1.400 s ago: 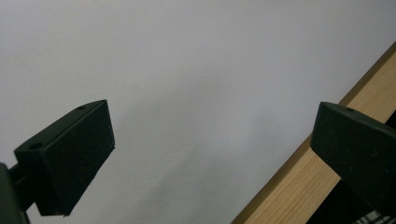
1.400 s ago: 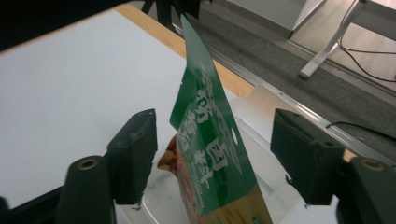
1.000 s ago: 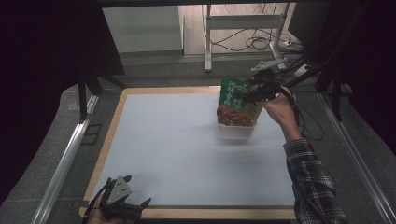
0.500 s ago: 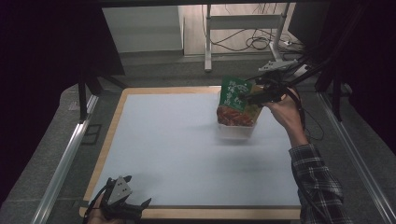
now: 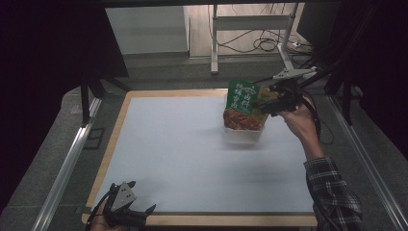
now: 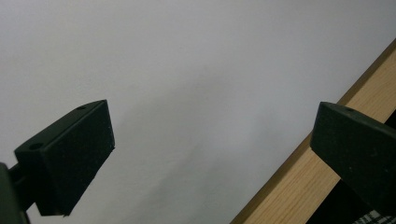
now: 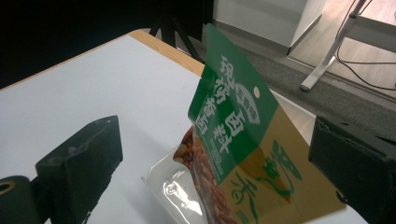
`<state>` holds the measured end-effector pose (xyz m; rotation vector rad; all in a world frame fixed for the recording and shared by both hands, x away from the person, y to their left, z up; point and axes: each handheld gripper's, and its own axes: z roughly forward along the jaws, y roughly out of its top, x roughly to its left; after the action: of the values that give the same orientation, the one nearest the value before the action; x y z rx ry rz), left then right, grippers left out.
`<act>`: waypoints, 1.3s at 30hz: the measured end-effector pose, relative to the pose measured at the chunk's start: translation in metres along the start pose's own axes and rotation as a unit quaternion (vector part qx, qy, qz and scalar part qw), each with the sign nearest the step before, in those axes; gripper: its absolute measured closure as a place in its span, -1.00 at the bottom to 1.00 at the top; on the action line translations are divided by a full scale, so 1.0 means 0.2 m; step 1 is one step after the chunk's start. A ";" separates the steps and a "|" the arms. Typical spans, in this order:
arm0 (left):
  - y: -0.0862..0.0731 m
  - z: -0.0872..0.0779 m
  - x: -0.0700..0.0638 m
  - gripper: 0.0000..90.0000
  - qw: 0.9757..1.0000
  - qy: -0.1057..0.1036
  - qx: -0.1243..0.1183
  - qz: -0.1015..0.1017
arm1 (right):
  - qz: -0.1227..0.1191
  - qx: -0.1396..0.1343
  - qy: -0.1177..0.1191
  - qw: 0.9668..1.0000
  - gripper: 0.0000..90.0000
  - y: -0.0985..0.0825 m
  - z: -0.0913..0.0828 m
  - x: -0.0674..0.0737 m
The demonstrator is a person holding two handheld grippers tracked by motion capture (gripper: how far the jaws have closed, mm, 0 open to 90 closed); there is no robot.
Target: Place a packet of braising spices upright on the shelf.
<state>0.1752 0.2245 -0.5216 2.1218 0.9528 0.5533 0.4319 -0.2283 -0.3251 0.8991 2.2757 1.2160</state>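
A green and tan snack bag (image 5: 243, 97) of reddish pieces stands tilted in a clear plastic tub (image 5: 244, 135) at the back right of the pale mat (image 5: 183, 154). My right gripper (image 5: 263, 103) is at the bag's right edge. In the right gripper view its jaws stand wide apart on either side of the bag (image 7: 233, 121) and tub (image 7: 173, 191), so my right gripper (image 7: 215, 140) is open. My left gripper (image 5: 144, 215) rests at the front left corner. In its own view my left gripper (image 6: 212, 126) is open over bare mat.
A wooden border (image 5: 202, 220) frames the mat, and it also shows by the left gripper's jaw (image 6: 299, 186). Metal rails run along the left (image 5: 67, 163) and right (image 5: 370, 163). A white desk frame with cables (image 5: 250, 29) stands behind the table.
The right hand and its gripper have drifted slightly to the right and down beside the bag. The bag stays in the tub. The left gripper has not moved.
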 end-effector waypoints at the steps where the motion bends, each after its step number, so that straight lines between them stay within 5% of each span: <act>1: 0.00 0.00 0.00 -1.00 1.000 0.000 0.000 0.000 | 0.002 -0.002 0.000 1.000 -0.94 -0.01 -0.01 0.00; 39: 0.00 0.00 0.00 -1.00 1.000 -0.001 0.000 0.000 | 0.018 -0.018 -0.006 1.000 -1.00 -0.25 -0.21 0.12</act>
<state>0.1752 0.2249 -0.5216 2.1217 0.9526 0.5509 0.3713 -0.2567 -0.3451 0.9352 2.2305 1.2588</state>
